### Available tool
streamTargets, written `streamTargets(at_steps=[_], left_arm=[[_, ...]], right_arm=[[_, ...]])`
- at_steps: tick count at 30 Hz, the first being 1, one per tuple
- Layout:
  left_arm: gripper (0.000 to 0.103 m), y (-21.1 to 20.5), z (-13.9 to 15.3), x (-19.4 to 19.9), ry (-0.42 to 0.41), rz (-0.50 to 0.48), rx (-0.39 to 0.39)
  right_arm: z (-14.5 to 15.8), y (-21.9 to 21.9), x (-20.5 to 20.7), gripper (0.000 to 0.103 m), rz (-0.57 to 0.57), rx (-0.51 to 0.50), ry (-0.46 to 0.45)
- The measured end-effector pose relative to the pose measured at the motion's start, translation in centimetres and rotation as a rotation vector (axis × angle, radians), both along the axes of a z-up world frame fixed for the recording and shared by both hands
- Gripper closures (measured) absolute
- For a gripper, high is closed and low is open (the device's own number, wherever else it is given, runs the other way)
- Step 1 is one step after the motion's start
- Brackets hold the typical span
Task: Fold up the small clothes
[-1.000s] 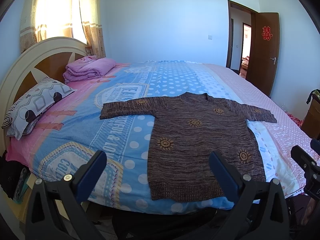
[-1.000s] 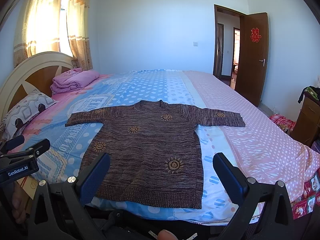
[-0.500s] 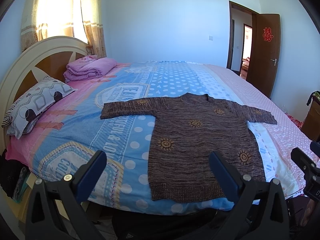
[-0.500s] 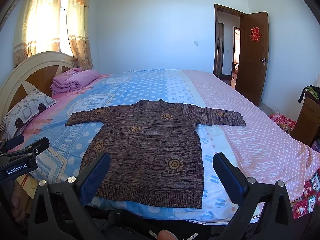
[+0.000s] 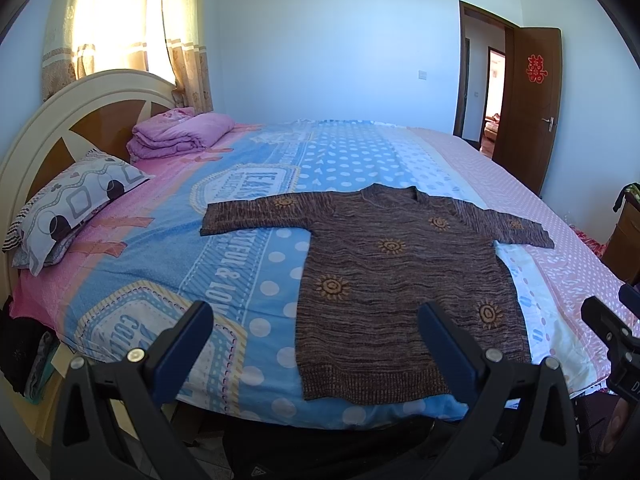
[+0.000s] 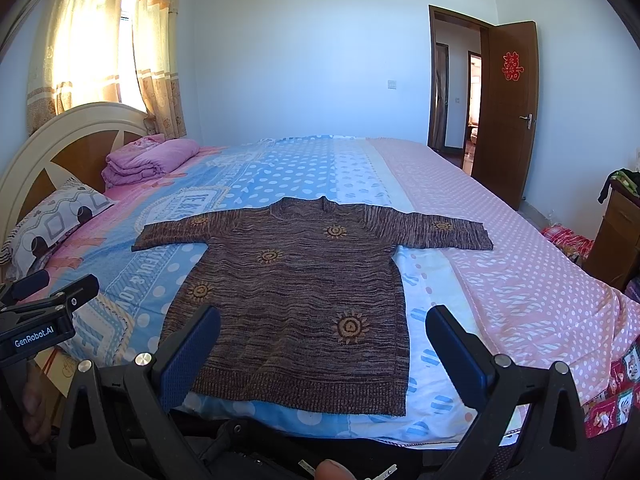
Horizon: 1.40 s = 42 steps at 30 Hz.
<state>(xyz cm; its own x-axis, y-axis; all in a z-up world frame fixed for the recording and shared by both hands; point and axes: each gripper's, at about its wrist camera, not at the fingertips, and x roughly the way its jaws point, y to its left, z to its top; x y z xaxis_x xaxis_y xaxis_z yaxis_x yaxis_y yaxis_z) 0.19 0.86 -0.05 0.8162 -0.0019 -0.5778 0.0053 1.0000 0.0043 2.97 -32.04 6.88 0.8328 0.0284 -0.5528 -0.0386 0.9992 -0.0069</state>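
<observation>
A brown knit sweater (image 5: 392,280) (image 6: 296,296) with orange sun motifs lies flat on the bed, both sleeves spread out, hem toward me. My left gripper (image 5: 316,344) hovers open in front of the bed's near edge, its right finger over the sweater's hem. My right gripper (image 6: 324,344) is open too, held above the hem, nothing between its blue pads (image 6: 192,356). The left gripper (image 6: 44,312) shows at the left edge of the right wrist view; the right gripper (image 5: 612,332) shows at the right edge of the left wrist view.
The bed (image 5: 168,256) carries a blue, pink and white patterned cover. A patterned pillow (image 5: 76,208) and folded pink bedding (image 5: 180,134) lie by the headboard (image 5: 60,120). An open brown door (image 6: 504,112) stands at the right, and a wooden cabinet (image 6: 616,236) beside the bed.
Both views shifted only slightly; the sweater has not moved and both grippers stay open.
</observation>
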Motion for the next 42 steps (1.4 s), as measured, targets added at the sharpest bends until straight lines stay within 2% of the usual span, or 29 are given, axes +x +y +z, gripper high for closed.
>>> streamTargets(at_steps=[27, 33, 40, 42], left_arm=[[0.0, -0.1, -1.1, 0.6, 0.032, -0.005, -0.013], [0.0, 0.4, -1.7, 1.5, 0.063, -0.002, -0.022], [0.0, 0.4, -2.8, 3.2, 0.083, -0.01, 0.014], [0.0, 0.3, -3.1, 3.9, 0.086, -0.042, 0.015]], right_arm=[[-0.8, -0.1, 0.5, 0.001, 0.037, 0.044, 0.039], [-1.5, -0.1, 1.0, 0.001, 0.042, 0.044, 0.054], [-2.4, -0.5, 2.0, 0.001, 0.075, 0.055, 0.059], [-2.7, -0.8, 2.6, 0.001, 0.09, 0.058, 0.056]])
